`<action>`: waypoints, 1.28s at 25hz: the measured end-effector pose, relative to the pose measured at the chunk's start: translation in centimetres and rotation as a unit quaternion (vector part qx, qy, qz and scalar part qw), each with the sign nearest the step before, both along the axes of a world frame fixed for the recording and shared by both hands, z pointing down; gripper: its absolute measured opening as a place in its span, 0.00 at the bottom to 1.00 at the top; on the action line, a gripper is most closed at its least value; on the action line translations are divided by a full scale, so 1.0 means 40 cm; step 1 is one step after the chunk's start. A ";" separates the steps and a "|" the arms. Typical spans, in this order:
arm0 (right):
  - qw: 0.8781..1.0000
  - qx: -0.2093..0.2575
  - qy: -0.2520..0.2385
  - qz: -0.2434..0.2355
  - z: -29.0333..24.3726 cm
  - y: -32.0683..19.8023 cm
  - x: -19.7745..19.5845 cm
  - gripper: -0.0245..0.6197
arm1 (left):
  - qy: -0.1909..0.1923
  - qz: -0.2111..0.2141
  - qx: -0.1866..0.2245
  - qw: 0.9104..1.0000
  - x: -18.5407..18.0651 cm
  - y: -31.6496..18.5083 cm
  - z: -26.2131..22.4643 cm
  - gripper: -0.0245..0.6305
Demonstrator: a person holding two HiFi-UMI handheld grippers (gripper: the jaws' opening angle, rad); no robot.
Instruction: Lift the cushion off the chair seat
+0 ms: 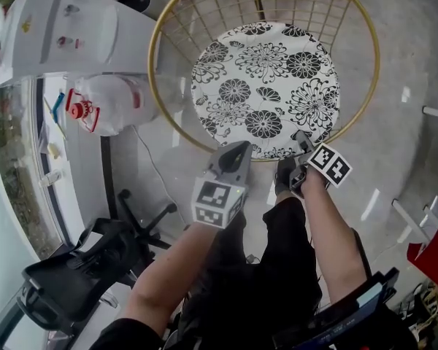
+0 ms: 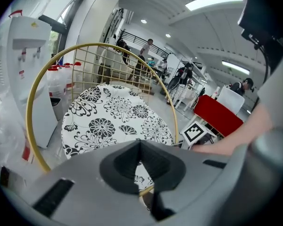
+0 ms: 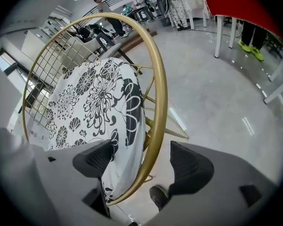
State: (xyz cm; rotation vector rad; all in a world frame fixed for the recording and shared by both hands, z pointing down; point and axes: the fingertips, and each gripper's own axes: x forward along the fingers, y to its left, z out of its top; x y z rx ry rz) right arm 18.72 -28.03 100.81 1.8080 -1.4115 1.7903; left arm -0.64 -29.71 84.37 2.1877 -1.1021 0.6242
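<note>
Both bare forearms reach fwd from the bottom of the head view toward the near edge of the chair (image 1: 155, 79).

The left gripper (image 1: 239, 150) slants down and fwd, its tip just short of the near rim (image 1: 204, 146). Its marker cube (image 1: 217, 199) faces up. The right gripper (image 1: 301, 140) tips down more steeply at the near-right part of the rim, w/ its marker cube (image 1: 330, 164) beside the wrist.

Jaws:
- **Left gripper** (image 2: 140, 147): clenched, pads meeting in a V w/ nothing btwn them. The cushion (image 2: 113, 117) lies beyond the tip.
- **Right gripper** (image 3: 144, 163): spread wide and straddling the gold rim (image 3: 162, 93) and the cushion's (image 3: 89, 102) edge. One pad is on the cushion side, the other outside the rim. Neither pad squeezes anything.

The cushion (image 1: 266, 86) is round w/ a b&w floral print. It lies flat on the chair seat, filling it inside the rim.

Count: 1 cushion, 1 wire chair, 2 grippers, 2 marker cubes. On the floor at the left are 1 white water dispenser (image 1: 66, 28), 1 water jug (image 1: 109, 104) w/ a red cap and 1 black office chair (image 1: 80, 275).
</note>
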 end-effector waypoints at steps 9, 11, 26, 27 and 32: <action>1.000 -0.006 -0.016 -0.008 -0.012 -0.002 -0.013 0.50 | 0.005 0.000 -0.011 1.000 -0.023 -0.037 -0.006 0.05; 1.000 -0.003 -0.021 -0.006 -0.024 0.001 -0.018 0.47 | 0.007 0.002 -0.014 1.000 -0.024 -0.038 -0.011 0.05; 1.000 0.007 -0.019 -0.012 -0.138 0.045 0.007 0.13 | 0.019 0.013 -0.005 1.000 -0.002 -0.004 -0.123 0.05; 1.000 0.008 -0.016 -0.014 -0.148 0.047 0.011 0.12 | 0.021 0.013 -0.003 1.000 0.000 -0.004 -0.134 0.05; 0.999 0.016 -0.007 -0.027 -0.215 0.060 0.019 0.10 | 0.028 0.013 0.009 0.999 0.007 -0.004 -0.206 0.05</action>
